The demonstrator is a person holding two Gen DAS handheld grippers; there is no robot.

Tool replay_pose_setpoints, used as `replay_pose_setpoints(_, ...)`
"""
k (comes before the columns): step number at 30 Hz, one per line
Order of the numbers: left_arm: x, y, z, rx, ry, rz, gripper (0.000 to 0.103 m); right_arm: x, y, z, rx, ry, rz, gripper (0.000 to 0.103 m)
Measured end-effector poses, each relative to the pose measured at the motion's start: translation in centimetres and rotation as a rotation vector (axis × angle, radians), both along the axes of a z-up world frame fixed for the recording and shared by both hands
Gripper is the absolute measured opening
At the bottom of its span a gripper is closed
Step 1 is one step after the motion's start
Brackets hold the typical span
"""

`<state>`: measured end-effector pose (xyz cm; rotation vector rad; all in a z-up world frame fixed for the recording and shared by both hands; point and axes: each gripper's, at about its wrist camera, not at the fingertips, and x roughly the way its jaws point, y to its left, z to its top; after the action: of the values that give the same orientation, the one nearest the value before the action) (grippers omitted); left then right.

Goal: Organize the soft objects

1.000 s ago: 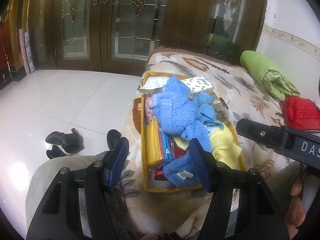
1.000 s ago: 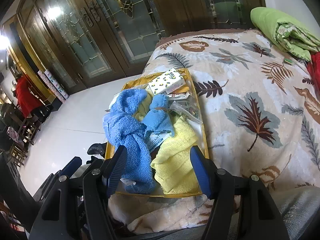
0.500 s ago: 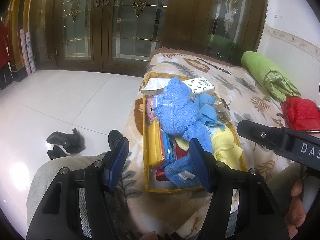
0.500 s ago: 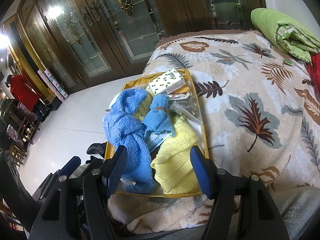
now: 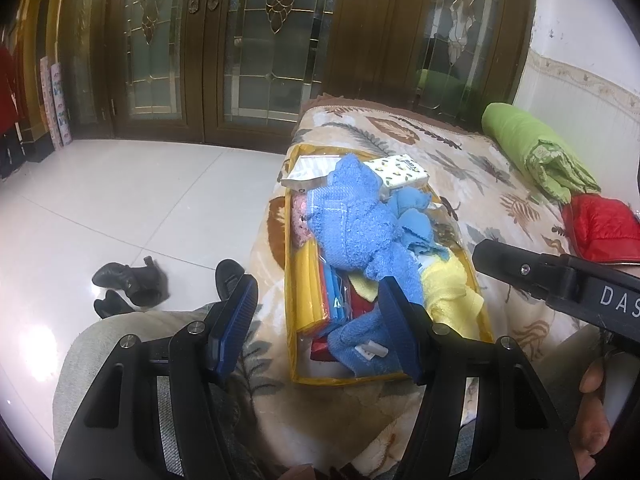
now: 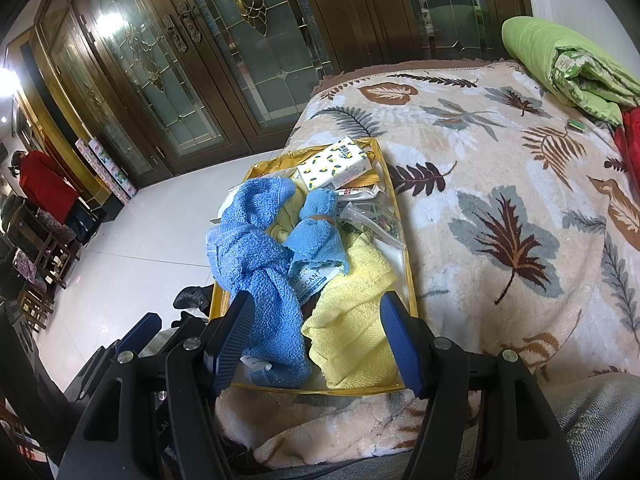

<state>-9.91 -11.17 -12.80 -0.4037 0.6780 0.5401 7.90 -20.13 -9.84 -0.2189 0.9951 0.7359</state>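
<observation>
A yellow-edged clear storage bag (image 6: 406, 240) (image 5: 289, 264) lies on a leaf-patterned blanket at the bed's left edge. A big blue towel (image 6: 256, 264) (image 5: 352, 220), a small blue cloth (image 6: 318, 228), a yellow towel (image 6: 352, 312) (image 5: 448, 292) and a lemon-print tissue pack (image 6: 334, 164) (image 5: 400, 170) are heaped in it. My right gripper (image 6: 316, 338) hangs open just over the bag's near end, nothing between its fingers. My left gripper (image 5: 316, 322) is open too, near the bag's near left corner, holding nothing. In the left wrist view the right gripper's black arm (image 5: 560, 280) reaches in from the right.
A folded green quilt (image 6: 568, 64) and a red jacket (image 5: 600, 228) lie at the bed's far right. Black shoes (image 5: 128, 284) sit on the white tiled floor to the left. Wooden glass-panelled doors stand behind. A person in red (image 6: 44, 184) is far left.
</observation>
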Motion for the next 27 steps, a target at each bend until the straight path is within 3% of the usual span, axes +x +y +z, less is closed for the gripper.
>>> replay_pose_setpoints(27,-0.11,-0.06,-0.02,0.000,0.001,0.000,0.063,-0.11,0.13,0.02,-0.008,-0.003,0.000,0.065)
